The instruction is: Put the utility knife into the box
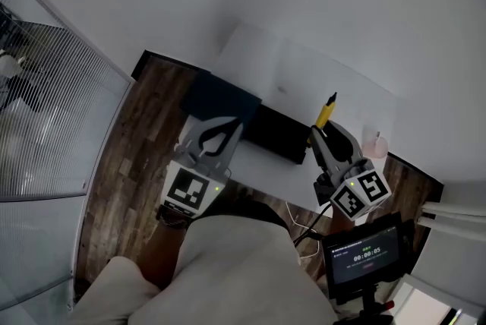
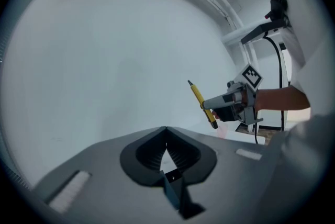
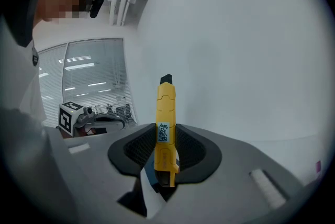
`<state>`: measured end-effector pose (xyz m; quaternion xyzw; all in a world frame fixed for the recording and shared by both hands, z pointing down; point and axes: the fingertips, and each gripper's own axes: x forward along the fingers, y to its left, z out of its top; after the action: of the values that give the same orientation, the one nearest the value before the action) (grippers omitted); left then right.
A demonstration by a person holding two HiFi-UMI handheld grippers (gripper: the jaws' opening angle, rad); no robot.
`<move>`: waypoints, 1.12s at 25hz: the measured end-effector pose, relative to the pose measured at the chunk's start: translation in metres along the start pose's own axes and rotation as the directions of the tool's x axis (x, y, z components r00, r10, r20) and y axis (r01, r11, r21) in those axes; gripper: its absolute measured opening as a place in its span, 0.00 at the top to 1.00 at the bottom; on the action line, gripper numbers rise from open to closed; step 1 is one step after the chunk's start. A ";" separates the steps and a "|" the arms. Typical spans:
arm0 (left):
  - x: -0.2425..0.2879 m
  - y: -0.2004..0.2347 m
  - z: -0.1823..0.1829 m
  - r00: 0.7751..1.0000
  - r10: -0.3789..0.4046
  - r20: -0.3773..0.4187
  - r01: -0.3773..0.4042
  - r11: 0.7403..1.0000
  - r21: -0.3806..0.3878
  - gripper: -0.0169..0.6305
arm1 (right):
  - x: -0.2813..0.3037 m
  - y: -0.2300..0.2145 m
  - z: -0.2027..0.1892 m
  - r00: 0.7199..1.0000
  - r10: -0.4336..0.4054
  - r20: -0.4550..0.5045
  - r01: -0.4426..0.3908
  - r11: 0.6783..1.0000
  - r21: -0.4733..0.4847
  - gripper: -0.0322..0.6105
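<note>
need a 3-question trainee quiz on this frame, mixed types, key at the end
1. True or false: the utility knife already lies inside the dark box on the table.
2. Which gripper grips the utility knife?
A. left gripper
B. right gripper
C. neither
3. Fill in the blank: the left gripper's jaws are ____, with nothing between them.

Key:
1. False. It is held upright in a gripper, above the table and beside the box.
2. B
3. shut
</note>
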<state>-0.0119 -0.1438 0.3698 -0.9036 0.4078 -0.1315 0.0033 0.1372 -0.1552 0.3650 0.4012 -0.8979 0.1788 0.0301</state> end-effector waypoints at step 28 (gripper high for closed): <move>-0.011 -0.006 -0.019 0.998 0.046 -0.049 -0.048 0.998 -0.045 0.98 | 0.014 0.013 -0.056 0.960 0.101 -0.259 -0.146 0.976 -0.161 0.77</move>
<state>-0.0192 -0.1292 0.3865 -0.8902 0.4318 -0.1435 -0.0244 0.1138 -0.1381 0.4158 0.3140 -0.9227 0.1483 0.1672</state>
